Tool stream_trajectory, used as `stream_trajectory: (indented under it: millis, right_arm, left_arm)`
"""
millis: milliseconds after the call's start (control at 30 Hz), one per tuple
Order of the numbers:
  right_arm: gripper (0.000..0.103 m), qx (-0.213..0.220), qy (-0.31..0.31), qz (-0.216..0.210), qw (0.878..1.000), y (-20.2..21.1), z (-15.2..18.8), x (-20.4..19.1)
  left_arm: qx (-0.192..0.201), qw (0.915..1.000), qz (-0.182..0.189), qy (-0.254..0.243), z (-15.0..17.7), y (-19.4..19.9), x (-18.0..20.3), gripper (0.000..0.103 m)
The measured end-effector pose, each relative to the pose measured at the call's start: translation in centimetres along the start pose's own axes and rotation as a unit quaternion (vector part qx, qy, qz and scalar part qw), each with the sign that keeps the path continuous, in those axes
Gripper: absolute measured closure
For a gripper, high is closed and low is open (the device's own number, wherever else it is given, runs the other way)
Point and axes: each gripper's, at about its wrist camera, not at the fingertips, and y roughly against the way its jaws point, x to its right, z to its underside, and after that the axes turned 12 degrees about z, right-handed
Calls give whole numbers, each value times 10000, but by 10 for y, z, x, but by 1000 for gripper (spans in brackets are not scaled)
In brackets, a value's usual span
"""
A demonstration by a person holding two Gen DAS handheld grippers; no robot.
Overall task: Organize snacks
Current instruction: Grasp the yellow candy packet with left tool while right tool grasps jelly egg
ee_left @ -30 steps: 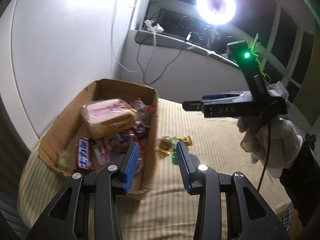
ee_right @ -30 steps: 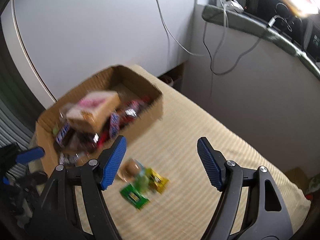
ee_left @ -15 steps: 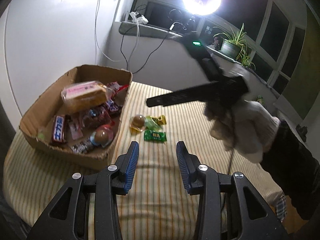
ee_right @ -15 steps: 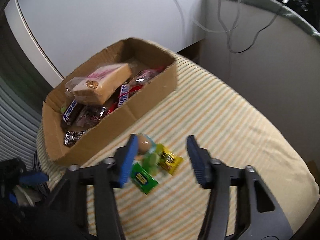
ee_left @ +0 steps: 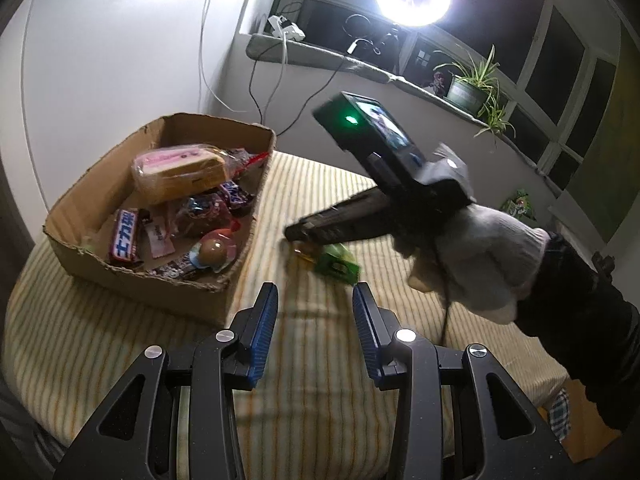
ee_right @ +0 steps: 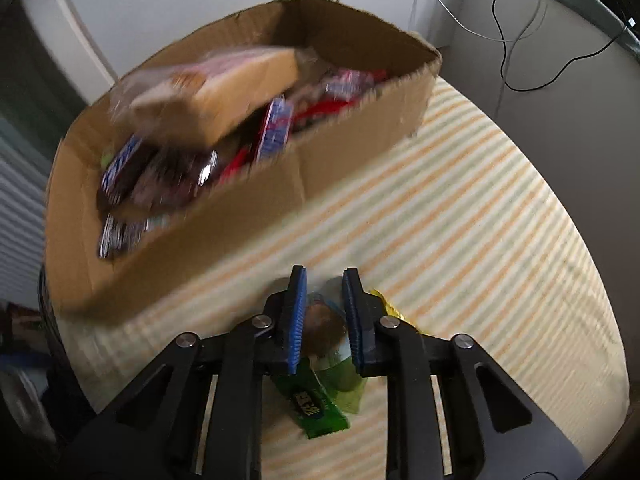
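Striped cloth-covered bench (ee_right: 460,216) (green and orange stripes) carries everything here. Cardboard box (ee_left: 192,292) sits on its left part, already loaded: wrapped sandwich bread (ee_left: 180,172) on top, a blue-and-white chocolate bar (ee_left: 125,236) by the near-left wall, a chocolate ball in clear wrap (ee_left: 212,252) at the near-right corner, other dark wrappers between them.

Your right hand-held gripper (ee_right: 323,312), gloved hand (ee_left: 480,256) behind it, points steeply down just right of the box. Its jaws have just been closing and now pinch a round brown chocolate ball snack (ee_right: 320,330), blue pads pressed on both sides of it, with the snack on the bench.

Green packet (ee_right: 316,404) lies flat just under that gripper, a yellow wrapper (ee_right: 388,308) peeking out beside the right finger.

Your left hand-held gripper (ee_left: 314,312) hangs above bare cloth near the box corner, jaws partly apart, nothing between them.
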Motion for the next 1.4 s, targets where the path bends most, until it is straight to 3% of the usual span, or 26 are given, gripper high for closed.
stream_trajectory:
  millis: [300,633,833,867,933,967,1167,1267,1400]
  right_arm:
    - [85,155,-560,-21,9983,28,82,29]
    - [85,231,-1077,614,9920,50,146,61]
    - [82,328,-1680,528,9838,63,163,103]
    - [78,348,-1710,541,9832,66,169,104]
    - [55,398,-1712,574,9827,71,177,102]
    - [53,458,-1683,623,9827,74,183,97]
    - [52,682,-1134,794,9880,78,176,67]
    - [52,748,-1089,575,9896,74,164,61]
    - [52,690,-1058,583,9903,62,155,57]
  left_arm:
    - [-423,9984,338,-173,8,-34,20,66]
    - [-771,9951,558,-273,-4,-74,32,66]
    - [-892,9935,625,-332,-21,-99,35,66]
    - [-905,9934,614,-340,-25,-104,35,66]
    - [-937,9932,610,-324,-29,-113,34,66]
    - [-961,9930,629,-286,-30,-117,32,66]
    - [-1078,9919,658,-126,-43,-144,26,66]
    - [-1097,9920,604,-154,-47,-154,29,66]
    - [-1183,9915,492,-217,-49,-168,33,66]
